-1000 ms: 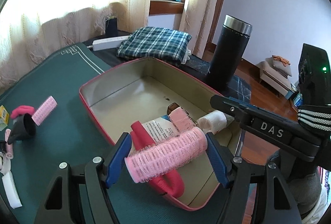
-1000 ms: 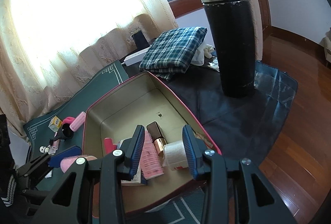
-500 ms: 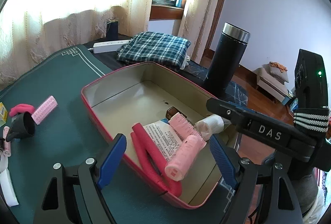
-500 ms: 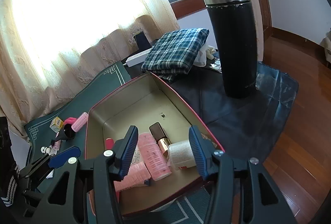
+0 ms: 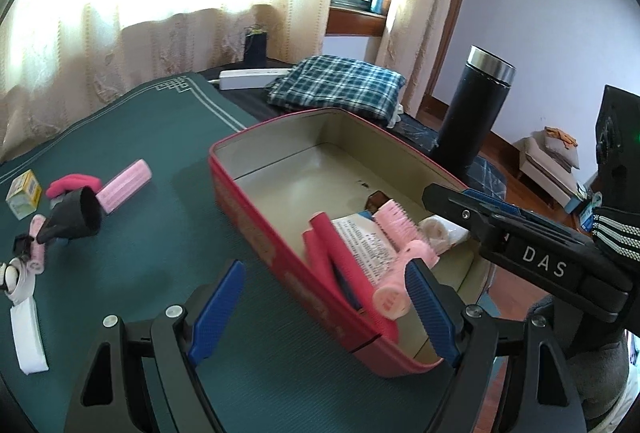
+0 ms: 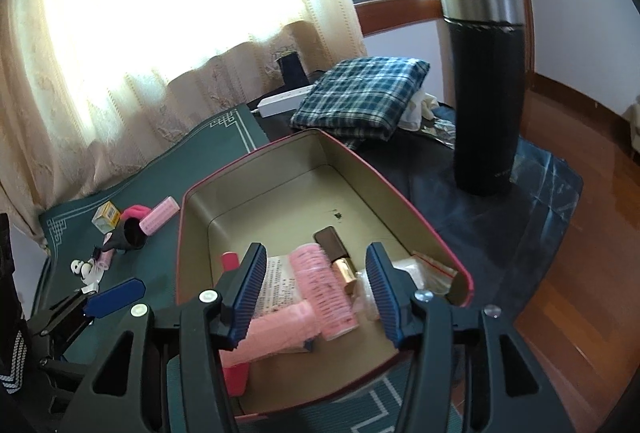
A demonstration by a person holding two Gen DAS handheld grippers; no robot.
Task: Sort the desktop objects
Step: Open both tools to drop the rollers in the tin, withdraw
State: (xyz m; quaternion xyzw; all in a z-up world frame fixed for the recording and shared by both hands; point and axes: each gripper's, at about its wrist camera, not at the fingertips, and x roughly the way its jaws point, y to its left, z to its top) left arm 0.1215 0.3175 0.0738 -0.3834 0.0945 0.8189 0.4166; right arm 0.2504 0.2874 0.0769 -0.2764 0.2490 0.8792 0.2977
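My left fingers (image 5: 320, 309) are spread wide with nothing between them; they have just been opening, and the pink hair roller (image 5: 402, 281) now lies in the near end of the red tin box (image 5: 256, 229), resting on the printed leaflet (image 5: 366, 243) beside the red foam curlers (image 5: 332, 253). The near wall of the box crosses the gap between my blue pads without touching either, so I am straddling the rim and holding nothing. My right fingers (image 6: 316, 293) are also parted, having just been opening too, and they hover over the same end of the box with a second pink roller (image 6: 320, 289) lying loose below them, next to the lipstick tube (image 6: 340, 261) and a small plastic bag (image 6: 424, 269). I judge both rollers were let go here because the box is the collecting place, and its far half is bare for what is left. On the green desk mat (image 5: 160, 233) to my left another pink roller (image 5: 124, 185) waits beside a pink hair tie (image 5: 72, 183), a black funnel-shaped piece (image 5: 76, 219), a small yellow box (image 5: 24, 193) and a white strap (image 5: 26, 337). That roller seems the natural next pick for my left side, being nearest to it. The black flask (image 6: 484, 89) and folded plaid cloth (image 6: 360, 97) stand apart behind the box.
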